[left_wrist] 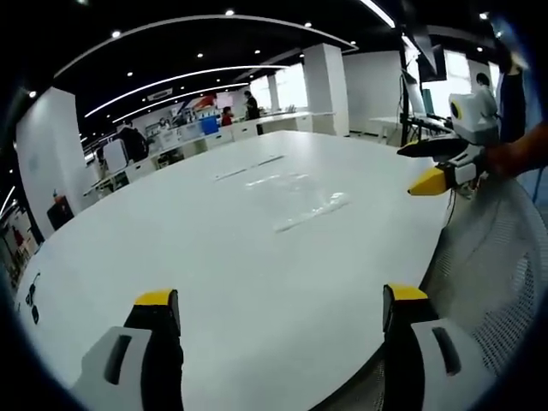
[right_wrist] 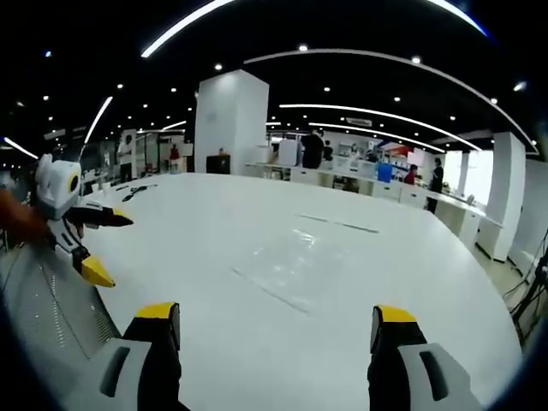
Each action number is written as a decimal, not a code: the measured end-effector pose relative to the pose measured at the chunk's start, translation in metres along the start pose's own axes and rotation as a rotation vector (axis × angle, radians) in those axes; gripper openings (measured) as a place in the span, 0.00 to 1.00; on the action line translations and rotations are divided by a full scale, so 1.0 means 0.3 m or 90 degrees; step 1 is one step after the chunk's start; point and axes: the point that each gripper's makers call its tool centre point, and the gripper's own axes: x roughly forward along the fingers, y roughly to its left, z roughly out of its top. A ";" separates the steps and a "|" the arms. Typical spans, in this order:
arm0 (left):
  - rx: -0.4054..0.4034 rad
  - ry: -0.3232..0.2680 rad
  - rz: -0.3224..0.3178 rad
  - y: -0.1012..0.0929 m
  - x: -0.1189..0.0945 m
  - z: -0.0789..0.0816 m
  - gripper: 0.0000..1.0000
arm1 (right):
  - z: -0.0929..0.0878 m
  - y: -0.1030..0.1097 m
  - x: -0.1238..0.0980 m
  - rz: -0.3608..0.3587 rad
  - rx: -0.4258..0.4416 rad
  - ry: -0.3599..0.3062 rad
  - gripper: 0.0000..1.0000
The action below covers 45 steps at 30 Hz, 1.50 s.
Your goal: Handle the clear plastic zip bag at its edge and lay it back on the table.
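A clear plastic zip bag lies flat on the white table, hard to make out but for its glossy edges. In the right gripper view the bag rests ahead of the jaws. My left gripper is open above the table's near edge, nothing between its yellow-tipped jaws. My right gripper is open too, short of the bag. Each gripper appears in the other's view: the right gripper at the right, the left gripper at the left, both open and off the bag.
A mesh chair back stands by the table's edge, and appears as a mesh chair at lower left. Small dark items lie at the table's far left. Desks, white pillars and several people fill the office behind.
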 end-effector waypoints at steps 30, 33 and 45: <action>-0.002 0.020 -0.034 0.023 0.021 0.044 0.99 | 0.051 -0.019 0.118 0.076 -0.086 0.049 0.85; -0.003 0.019 -0.036 0.027 0.019 0.048 0.99 | 0.055 -0.014 0.127 0.084 -0.100 0.055 0.83; 0.015 0.026 -0.051 0.001 0.022 0.057 0.97 | 0.037 -0.010 0.177 0.117 -0.150 0.098 0.73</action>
